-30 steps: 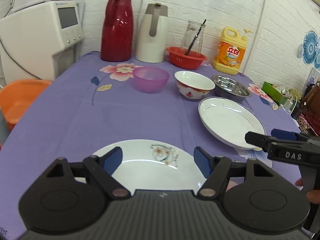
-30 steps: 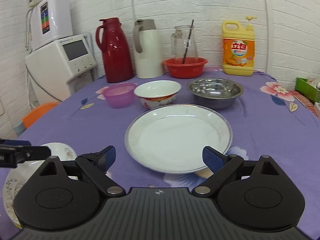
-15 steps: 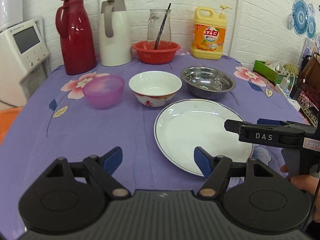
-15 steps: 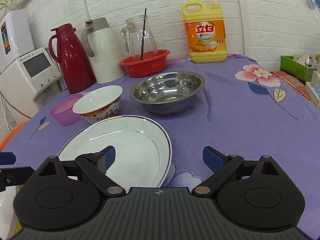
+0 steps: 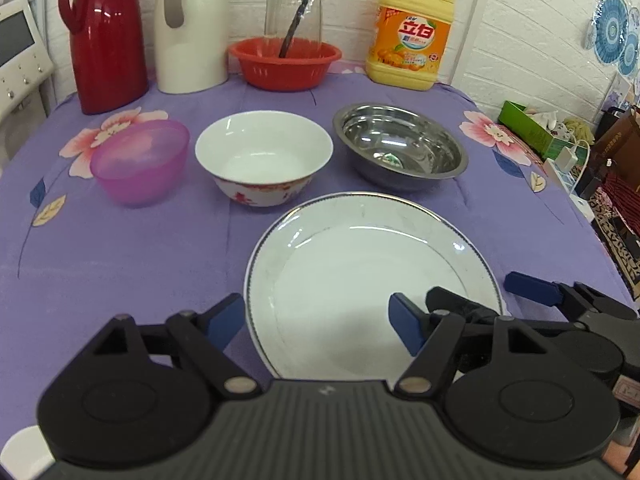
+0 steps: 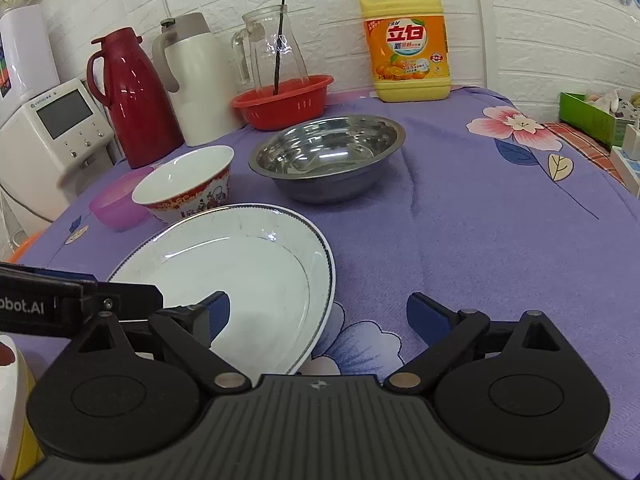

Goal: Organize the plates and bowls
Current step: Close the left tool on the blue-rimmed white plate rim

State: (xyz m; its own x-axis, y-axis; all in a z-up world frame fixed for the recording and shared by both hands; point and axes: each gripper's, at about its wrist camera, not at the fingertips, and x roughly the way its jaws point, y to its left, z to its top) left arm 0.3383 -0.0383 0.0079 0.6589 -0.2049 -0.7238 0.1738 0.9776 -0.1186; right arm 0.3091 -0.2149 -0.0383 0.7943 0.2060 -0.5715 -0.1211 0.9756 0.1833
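The white plate (image 5: 372,280) lies near the tabletop's (image 5: 120,256) front edge, three bowls (image 5: 264,156) just behind. Both grippers, left (image 5: 318,324) and right (image 6: 318,316), hover with spread fingers over its rim, holding nothing; open cloth lies rightward.

White plate (image 5: 372,276) with thin dark rim line is lying flat, upright and empty on the purple flowered cloth, nearest the cameras. Behind it three bowls are sitting in a row, all upright and empty: translucent pink plastic bowl (image 5: 140,162) at left, white ceramic bowl (image 5: 264,158) with red pattern outside in the middle, shiny steel bowl (image 5: 400,146) at right. Ceramic bowl is sitting just beside the plate's far-left rim; steel bowl is sitting near the far rim, apart. Pink bowl is standing near the ceramic one, not touching.
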